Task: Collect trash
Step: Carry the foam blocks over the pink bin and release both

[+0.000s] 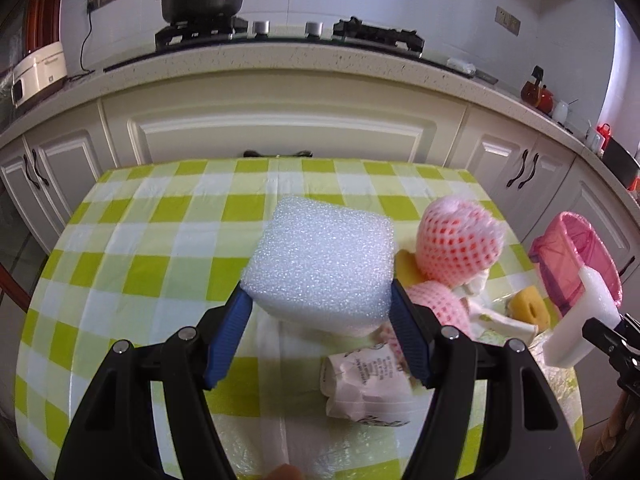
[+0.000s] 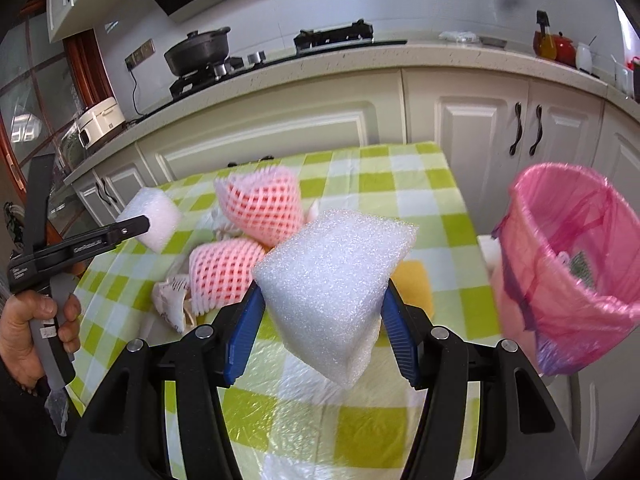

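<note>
White, pebbly packing foam fills both tools: on the left, our left gripper [image 1: 318, 312] is clamped on a foam block [image 1: 324, 264], its blue ribbed pads pressing the soft flanks while the block hangs above the green-and-white checked tablecloth [image 1: 140, 248]. We judge this the carrying step, with both pieces lifted and neither yet dropped. Moving right across the table, the remaining litter lies heaped: two pink foam fruit nets [image 2: 256, 208], springy and lattice-cut, crumpled white paper [image 1: 364, 380] with print on it, and a yellow sponge ring [image 1: 528, 304]. Next comes our right gripper [image 2: 320, 312], squeezed on a second foam block [image 2: 336, 280] held tilted, one corner pointing down. Furthest right stands the bin with a thin, glossy pink bag [image 2: 572, 260], its mouth open and some rubbish already inside. The next move, we think, calls for swinging the right block over that rim and letting go; the foam is light, so it may drift or bounce off the edge.
</note>
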`<control>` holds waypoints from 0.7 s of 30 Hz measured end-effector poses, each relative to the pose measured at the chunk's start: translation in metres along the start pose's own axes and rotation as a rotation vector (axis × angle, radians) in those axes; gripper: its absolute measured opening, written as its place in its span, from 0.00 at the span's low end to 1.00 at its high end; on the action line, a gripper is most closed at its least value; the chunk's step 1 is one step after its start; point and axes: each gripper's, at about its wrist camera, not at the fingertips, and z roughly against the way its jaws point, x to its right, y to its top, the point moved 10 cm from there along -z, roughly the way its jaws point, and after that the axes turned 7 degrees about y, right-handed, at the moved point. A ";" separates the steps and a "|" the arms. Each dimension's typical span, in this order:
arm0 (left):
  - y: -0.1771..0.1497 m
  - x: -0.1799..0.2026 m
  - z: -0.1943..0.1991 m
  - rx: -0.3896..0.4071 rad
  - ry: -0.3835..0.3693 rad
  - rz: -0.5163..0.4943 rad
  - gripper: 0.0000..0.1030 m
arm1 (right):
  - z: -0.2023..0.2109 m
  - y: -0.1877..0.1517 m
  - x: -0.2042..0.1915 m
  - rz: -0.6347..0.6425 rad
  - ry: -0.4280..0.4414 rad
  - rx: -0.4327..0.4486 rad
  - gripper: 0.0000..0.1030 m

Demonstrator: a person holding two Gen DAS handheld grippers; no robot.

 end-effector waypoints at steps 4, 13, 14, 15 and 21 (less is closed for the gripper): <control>0.017 0.014 0.015 0.038 -0.018 -0.015 0.64 | 0.012 0.020 0.015 -0.002 -0.013 0.034 0.55; 0.050 0.081 0.036 0.101 -0.078 -0.074 0.64 | 0.033 0.066 0.066 -0.012 -0.043 0.091 0.55; 0.054 0.096 0.038 0.106 -0.096 -0.085 0.64 | 0.036 0.071 0.075 -0.010 -0.056 0.094 0.55; 0.056 0.106 0.040 0.111 -0.107 -0.094 0.64 | 0.038 0.074 0.081 -0.011 -0.061 0.098 0.55; 0.070 0.187 0.045 0.132 -0.185 -0.169 0.64 | 0.054 0.092 0.133 -0.022 -0.105 0.107 0.55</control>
